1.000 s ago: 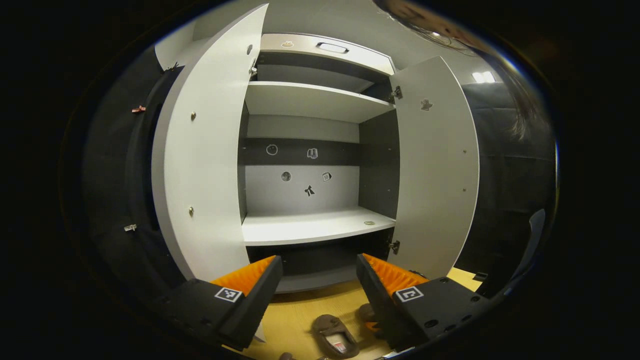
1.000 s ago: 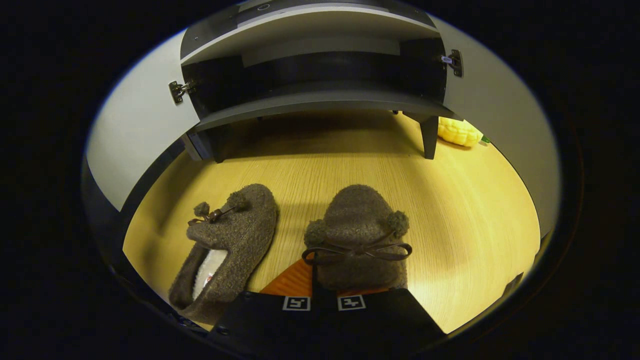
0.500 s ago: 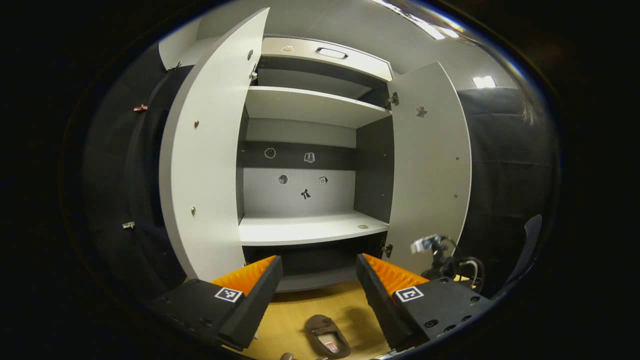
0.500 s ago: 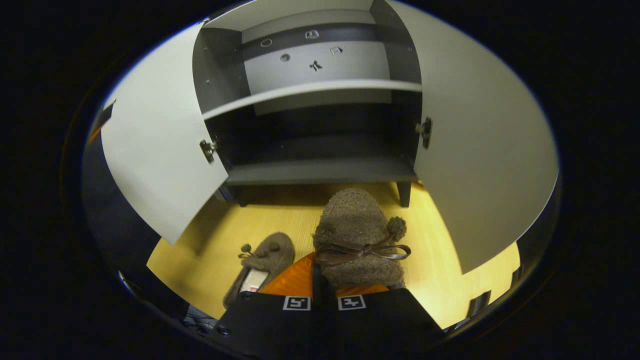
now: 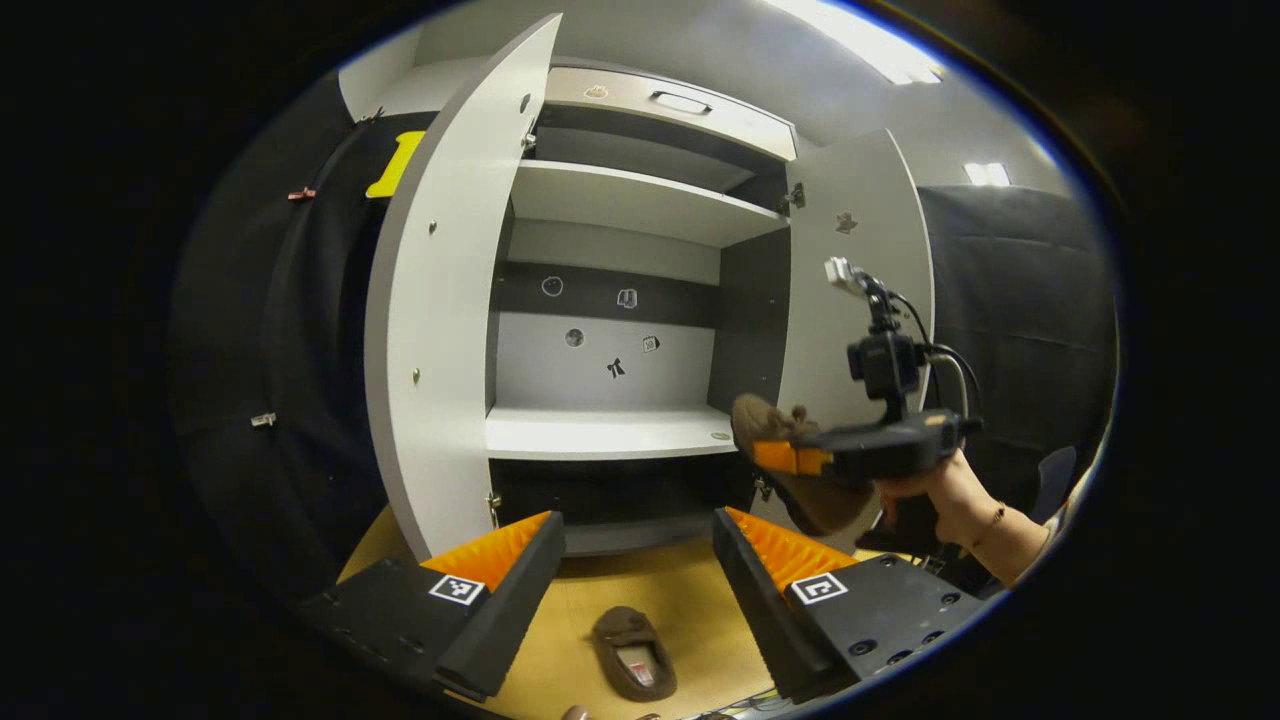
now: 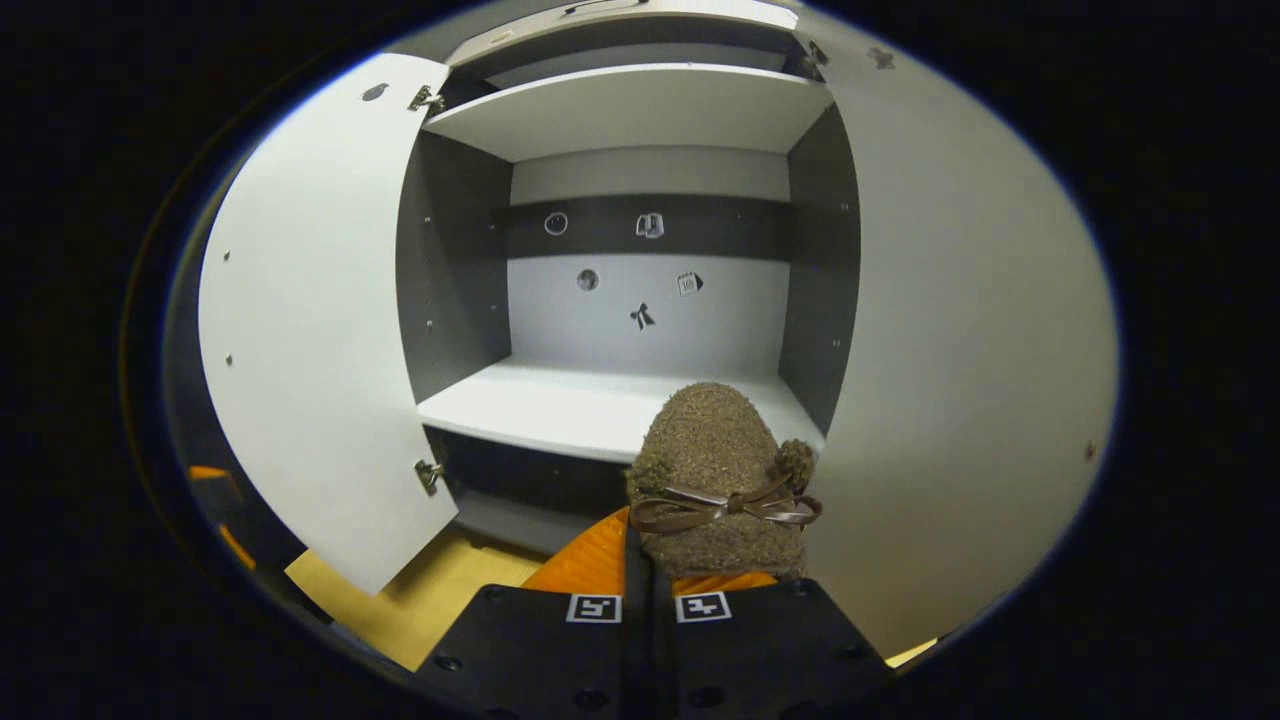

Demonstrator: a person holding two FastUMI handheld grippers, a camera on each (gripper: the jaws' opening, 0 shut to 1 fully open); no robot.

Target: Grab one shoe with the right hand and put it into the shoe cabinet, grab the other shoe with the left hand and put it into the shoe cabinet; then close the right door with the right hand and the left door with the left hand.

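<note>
In the right gripper view we saw the right gripper [image 6: 648, 570] clamped on the heel of a brown shoe [image 6: 715, 480], its fingers almost together and mostly hidden under the shoe, whose toe pointed at the middle shelf [image 6: 560, 400] of the shoe cabinet [image 6: 455, 270]. In the left gripper view the left gripper [image 5: 638, 555] was spread wide and held nothing, and between its fingers the other shoe [image 5: 632, 652] lay on the wooden floor [image 5: 590, 590], partly cut off below. Farther off stood both open doors, the left door [image 5: 435, 330] and the right door [image 5: 835, 290], the latter partly hidden by the person's hand [image 5: 935, 490].
</note>
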